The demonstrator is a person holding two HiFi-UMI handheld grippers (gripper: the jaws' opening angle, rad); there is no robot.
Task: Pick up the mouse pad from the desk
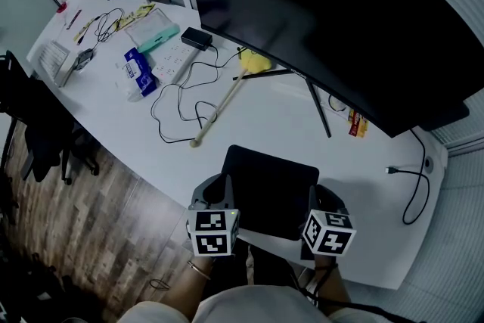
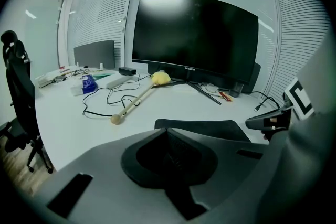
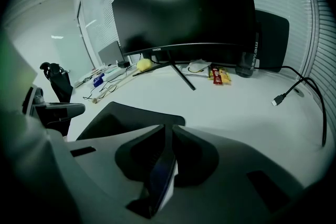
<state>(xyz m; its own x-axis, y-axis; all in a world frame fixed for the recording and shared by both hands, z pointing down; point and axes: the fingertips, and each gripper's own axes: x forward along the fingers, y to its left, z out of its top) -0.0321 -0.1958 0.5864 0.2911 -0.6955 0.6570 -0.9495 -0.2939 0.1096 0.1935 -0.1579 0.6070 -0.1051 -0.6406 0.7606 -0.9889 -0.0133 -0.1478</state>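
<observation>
Mouse pad [image 1: 272,189] is lying before the monitor [image 1: 325,19]; right gripper [image 3: 169,134] is pinching its near corner, likely to peel it off the desk [image 1: 265,121], while left gripper [image 2: 167,135], jaws pressed together, is sitting at the other corner.

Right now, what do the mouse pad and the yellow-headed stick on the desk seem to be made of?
The mouse pad is perhaps fabric over rubber: black, matte, thin, without glare. The yellow-headed stick has probably a wooden handle: pale tan, plain, with a rounded end knob.
</observation>
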